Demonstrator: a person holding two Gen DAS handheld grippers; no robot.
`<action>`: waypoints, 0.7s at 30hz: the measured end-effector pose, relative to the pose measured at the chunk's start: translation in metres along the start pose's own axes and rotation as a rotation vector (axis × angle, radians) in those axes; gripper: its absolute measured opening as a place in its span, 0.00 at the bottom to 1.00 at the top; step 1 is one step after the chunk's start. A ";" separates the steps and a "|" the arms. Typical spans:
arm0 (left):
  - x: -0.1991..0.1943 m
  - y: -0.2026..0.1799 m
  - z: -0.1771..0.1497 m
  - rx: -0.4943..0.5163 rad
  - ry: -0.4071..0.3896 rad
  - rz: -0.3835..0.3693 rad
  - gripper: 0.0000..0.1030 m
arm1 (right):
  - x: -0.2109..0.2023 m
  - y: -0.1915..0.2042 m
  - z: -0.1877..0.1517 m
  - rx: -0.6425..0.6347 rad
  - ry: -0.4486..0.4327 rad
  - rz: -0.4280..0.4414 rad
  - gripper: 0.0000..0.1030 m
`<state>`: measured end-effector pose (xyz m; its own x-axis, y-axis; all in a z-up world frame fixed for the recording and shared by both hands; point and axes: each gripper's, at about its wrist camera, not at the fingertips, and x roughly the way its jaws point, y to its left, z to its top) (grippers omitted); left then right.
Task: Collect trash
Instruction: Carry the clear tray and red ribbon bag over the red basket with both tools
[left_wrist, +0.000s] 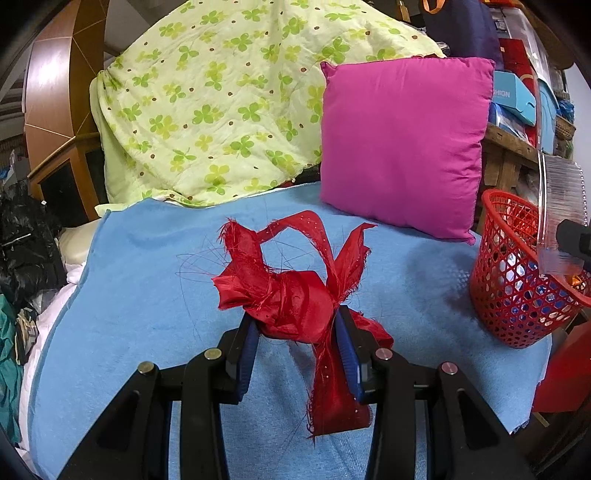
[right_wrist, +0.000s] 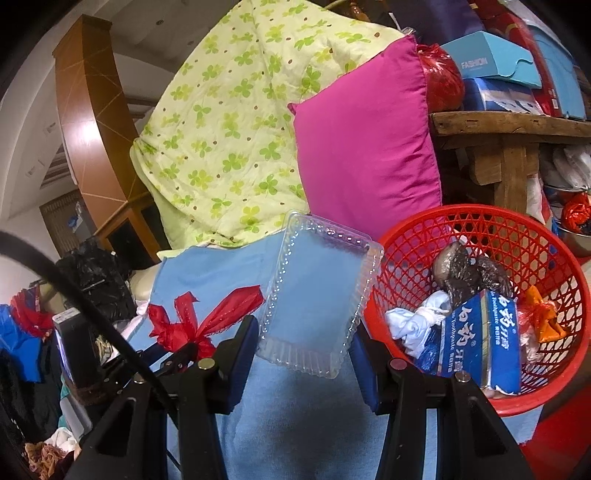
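"FASHION" on blue box, "Toothpaste" on blue carton

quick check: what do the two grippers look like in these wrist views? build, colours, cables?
Both match: the left gripper and right gripper have black angular plastic linkage arms with triangular cut-outs, round silver pivot pins at the joints, and flat blue finger pads. A black cable curves across the right wrist view. No hand or sleeve is visible.

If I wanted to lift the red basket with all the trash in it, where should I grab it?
Probably the red basket is best gripped by its thick top rim, coming from above on the near side. The rim is solid and stands open, while the mesh wall below is slanted and full of holes, so a gripper might slip there.
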<state>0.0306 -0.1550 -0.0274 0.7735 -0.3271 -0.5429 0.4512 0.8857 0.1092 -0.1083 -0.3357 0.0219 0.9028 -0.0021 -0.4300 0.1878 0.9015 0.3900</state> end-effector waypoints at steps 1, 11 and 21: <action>-0.002 0.000 0.001 0.000 -0.002 0.004 0.42 | -0.002 -0.001 0.001 0.005 -0.005 0.002 0.51; -0.024 -0.009 0.020 0.015 -0.031 0.021 0.42 | -0.019 -0.018 0.010 0.065 -0.055 0.026 0.51; -0.049 -0.038 0.043 0.094 -0.087 0.034 0.42 | -0.035 -0.039 0.019 0.125 -0.108 0.036 0.51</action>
<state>-0.0047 -0.1871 0.0309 0.8230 -0.3283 -0.4636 0.4605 0.8634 0.2059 -0.1402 -0.3789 0.0370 0.9448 -0.0235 -0.3268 0.1955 0.8410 0.5046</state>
